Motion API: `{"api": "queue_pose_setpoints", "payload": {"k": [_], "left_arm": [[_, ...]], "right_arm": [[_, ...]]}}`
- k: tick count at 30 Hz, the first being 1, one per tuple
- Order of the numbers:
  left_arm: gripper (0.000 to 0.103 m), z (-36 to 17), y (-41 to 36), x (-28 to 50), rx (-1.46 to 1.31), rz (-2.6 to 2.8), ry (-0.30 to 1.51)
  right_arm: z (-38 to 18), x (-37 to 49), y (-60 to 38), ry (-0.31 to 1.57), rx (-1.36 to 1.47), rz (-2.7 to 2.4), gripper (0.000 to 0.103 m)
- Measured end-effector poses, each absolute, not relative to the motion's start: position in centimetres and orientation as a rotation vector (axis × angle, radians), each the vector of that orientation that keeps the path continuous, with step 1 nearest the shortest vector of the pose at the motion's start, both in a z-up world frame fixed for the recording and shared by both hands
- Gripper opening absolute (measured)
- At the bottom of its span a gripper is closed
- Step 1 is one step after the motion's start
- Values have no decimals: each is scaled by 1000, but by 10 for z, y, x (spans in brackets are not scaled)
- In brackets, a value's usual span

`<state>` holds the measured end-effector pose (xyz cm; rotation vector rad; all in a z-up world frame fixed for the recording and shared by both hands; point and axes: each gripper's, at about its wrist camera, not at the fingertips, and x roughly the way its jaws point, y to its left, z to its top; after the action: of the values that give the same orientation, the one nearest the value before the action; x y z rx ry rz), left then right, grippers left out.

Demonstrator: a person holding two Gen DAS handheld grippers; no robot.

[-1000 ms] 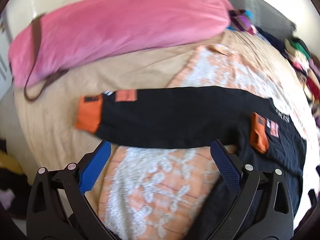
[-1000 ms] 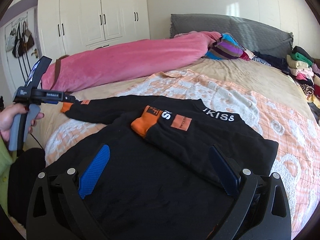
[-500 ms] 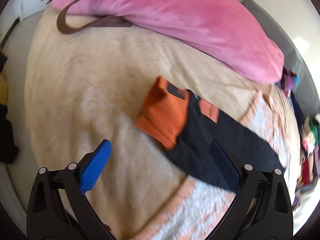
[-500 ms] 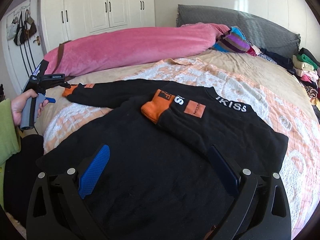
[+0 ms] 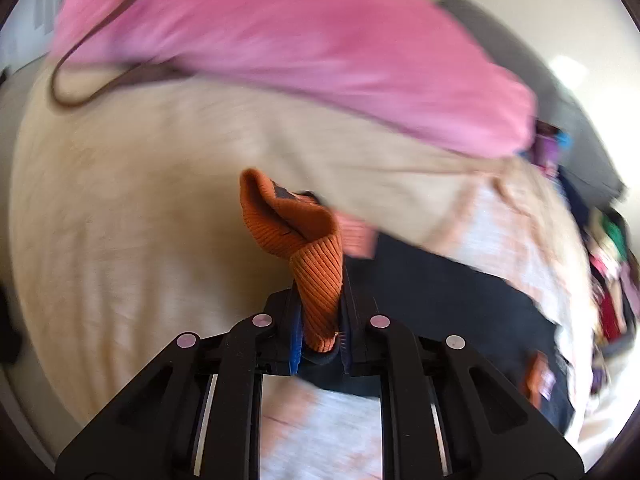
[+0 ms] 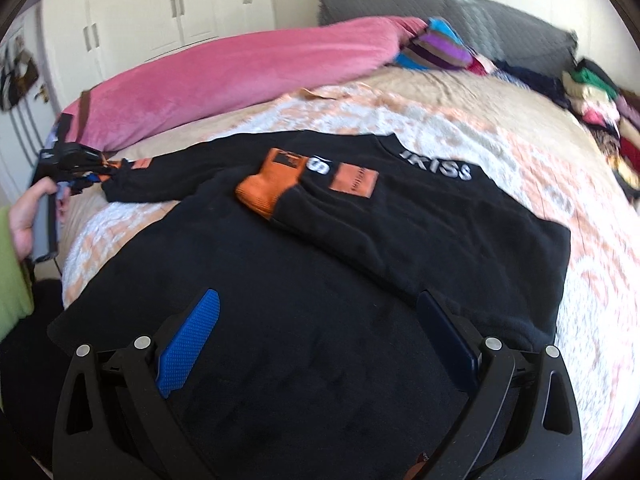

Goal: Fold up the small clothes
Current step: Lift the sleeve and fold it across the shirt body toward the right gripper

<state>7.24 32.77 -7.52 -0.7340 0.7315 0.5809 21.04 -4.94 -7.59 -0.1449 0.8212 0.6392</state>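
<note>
A: Left wrist view first: the black sweatshirt (image 6: 320, 280) is soft, thick knit, and I'd judge it light but floppy, so it will drape and drag rather than keep any shape. Its orange cuff (image 5: 308, 256) is ribbed and a bit stiffer, a good handle.

B: And that's where it is taken?

A: Yes. The left gripper (image 5: 320, 340) has its jaws closed tight on that cuff, which bunches up between them toward 12 o'clock. The sleeve trails off toward 3 o'clock across the bed (image 5: 120, 220).

B: The right side?

A: The right gripper (image 6: 316, 348) hovers over the sweatshirt's lower body with jaws spread wide, holding nothing. From there the garment lies spread on the bed; the other sleeve is already folded across the chest, its cuff (image 6: 266, 192) near centre, at 12 o'clock from the jaws. The outstretched sleeve runs to 10 o'clock, where the left hand (image 6: 32, 216) grips its tool.

B: Risks?

A: My guess: the fleece could cling to the patterned blanket (image 6: 480, 128), so lift the sleeve instead of sliding it. For the body, pinch hem or side seam, not mid-panel. A pink bolster (image 6: 224, 76) lies beyond, at 11 o'clock.
</note>
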Motion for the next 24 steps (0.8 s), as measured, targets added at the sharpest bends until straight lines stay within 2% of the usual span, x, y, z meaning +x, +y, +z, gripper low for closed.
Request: {"api": "queue_pose_setpoints", "payload": {"k": [6,9,17,24], "left_arm": [[7,-9,258,94,-638,356,652],[7,8,224,106,-606,264,652],[7,5,136,139,-551,50,734],[7,-21,79,165,-502,-56,830]], "right_arm": [[-71,225,-75,840,-36,576,99],[-68,229,-85,843,-2,550,99],[-57,241,-112,819,49,483,99],[-58,253,-138,833,118,420,99]]}}
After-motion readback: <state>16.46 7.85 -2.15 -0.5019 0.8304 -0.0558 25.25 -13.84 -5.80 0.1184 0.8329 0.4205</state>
